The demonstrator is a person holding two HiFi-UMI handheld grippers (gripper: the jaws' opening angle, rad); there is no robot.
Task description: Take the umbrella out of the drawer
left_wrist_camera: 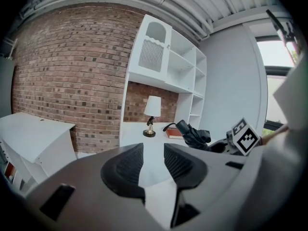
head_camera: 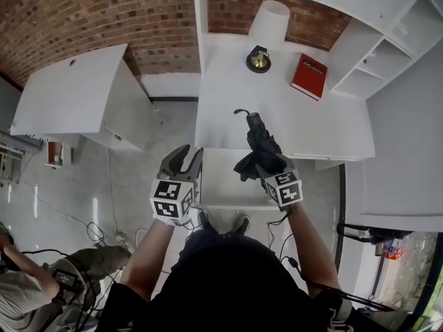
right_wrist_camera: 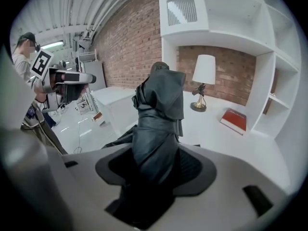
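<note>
Pretty much done here: the umbrella (head_camera: 257, 144) is clamped in the right gripper (head_camera: 265, 166) fingers and held clear above the open drawer (head_camera: 221, 182), by the tabletop (head_camera: 228, 81) near edge. The left gripper (head_camera: 183, 156) fingers are parted slightly, nothing gripped. Probably only a set-down is left.

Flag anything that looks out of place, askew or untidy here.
The umbrella, clamped in the right gripper above the desk, is not wrapped tight: its black fabric hangs in loose, rumpled folds round the jaws. The drawer at the desk's front edge stands pulled out. Nothing looks spilled or broken.
</note>
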